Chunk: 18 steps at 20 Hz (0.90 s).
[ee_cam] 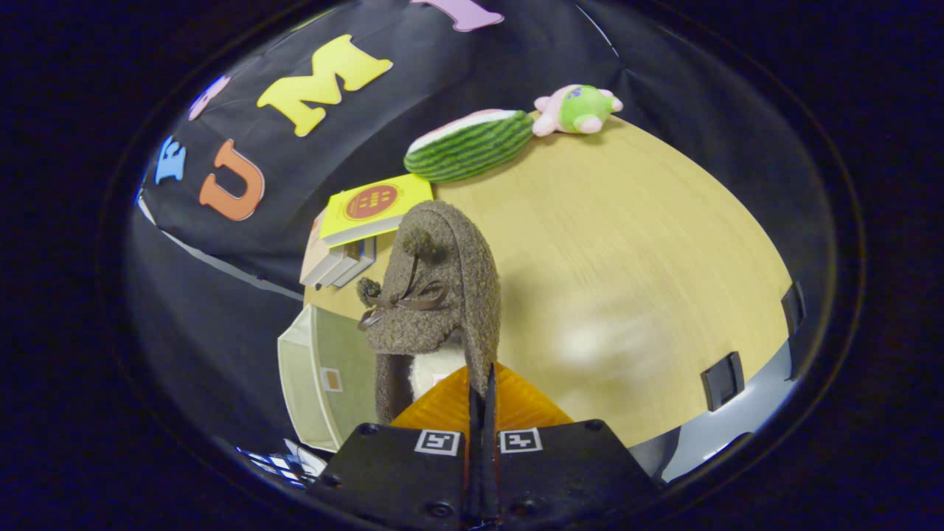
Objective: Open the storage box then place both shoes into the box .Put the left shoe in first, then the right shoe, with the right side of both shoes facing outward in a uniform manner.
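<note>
Carrying a fuzzy shoe (pixel 442 295) pinched between closed gripper (pixel 481 383) fingers, just beside the box (pixel 313 383); both shoes seemingly not yet inside.

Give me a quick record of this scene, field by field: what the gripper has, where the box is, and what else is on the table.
gripper: shut on the shoe's rim
shoe: brown fuzzy slipper with pom-pom lace, lifted, hanging ahead of the fingers
box: pale green storage box, beside the shoe, at the table edge
table: light wooden top
far side: stacked books, watermelon plush, green-pink plush toy
</note>
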{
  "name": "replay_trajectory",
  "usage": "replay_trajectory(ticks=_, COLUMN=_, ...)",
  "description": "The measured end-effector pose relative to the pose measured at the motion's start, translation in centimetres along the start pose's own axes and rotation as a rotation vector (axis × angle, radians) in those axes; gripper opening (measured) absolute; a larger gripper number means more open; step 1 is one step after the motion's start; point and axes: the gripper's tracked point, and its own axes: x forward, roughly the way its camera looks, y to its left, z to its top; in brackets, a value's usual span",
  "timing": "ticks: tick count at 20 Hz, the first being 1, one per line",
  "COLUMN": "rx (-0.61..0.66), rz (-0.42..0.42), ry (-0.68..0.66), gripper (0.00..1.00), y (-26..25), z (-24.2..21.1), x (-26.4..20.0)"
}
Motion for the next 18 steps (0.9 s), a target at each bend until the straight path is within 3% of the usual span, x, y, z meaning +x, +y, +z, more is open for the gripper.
replay_trajectory(ticks=5, rx=-0.106, rz=0.047, ry=-0.03, gripper=0.06, y=9.4, z=-1.8, x=-2.4)
replay_trajectory(ticks=10, rx=-0.162, rz=0.069, ry=-0.032, gripper=0.06, y=17.5, z=-5.0, x=-1.5)
replay_trajectory(ticks=14, rx=-0.216, rz=0.078, ry=0.01, gripper=0.06, y=21.6, z=-8.2, x=0.8)
replay_trajectory(ticks=18, rx=-0.226, rz=0.036, ry=0.048, gripper=0.06, y=22.2, z=-10.2, x=3.8)
